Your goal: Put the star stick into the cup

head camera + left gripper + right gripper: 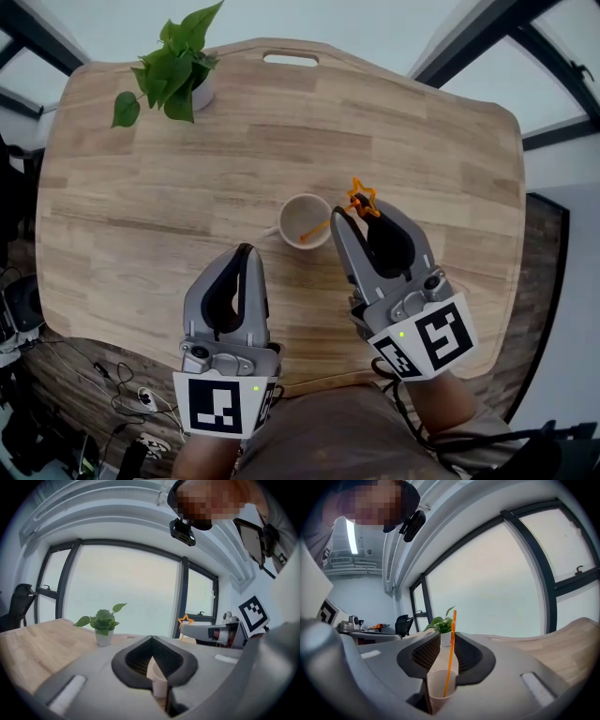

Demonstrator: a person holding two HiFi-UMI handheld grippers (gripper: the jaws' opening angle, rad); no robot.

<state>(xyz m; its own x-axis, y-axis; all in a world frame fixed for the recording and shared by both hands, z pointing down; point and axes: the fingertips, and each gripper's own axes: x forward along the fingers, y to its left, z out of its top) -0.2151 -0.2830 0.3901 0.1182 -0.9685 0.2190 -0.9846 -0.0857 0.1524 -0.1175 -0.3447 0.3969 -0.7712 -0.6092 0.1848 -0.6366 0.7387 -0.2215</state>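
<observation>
A beige paper cup (302, 217) stands in the middle of the wooden table (141, 206). The orange star stick (361, 200) leans in it, lower end inside the cup and star up to the right. My right gripper (358, 211) straddles the stick just right of the cup. In the right gripper view the stick (449, 663) rises out of the cup (439, 691), touching one jaw, with a narrow gap between the tips. My left gripper (246, 249) hovers near-left of the cup, shut and empty. The cup (157, 677) shows through its jaws, the star (185, 619) beyond.
A small potted plant (173, 70) in a white pot stands at the table's far left. A handle slot (291, 59) is cut at the far edge. Cables lie on the floor (122, 394) near left. Windows surround the table.
</observation>
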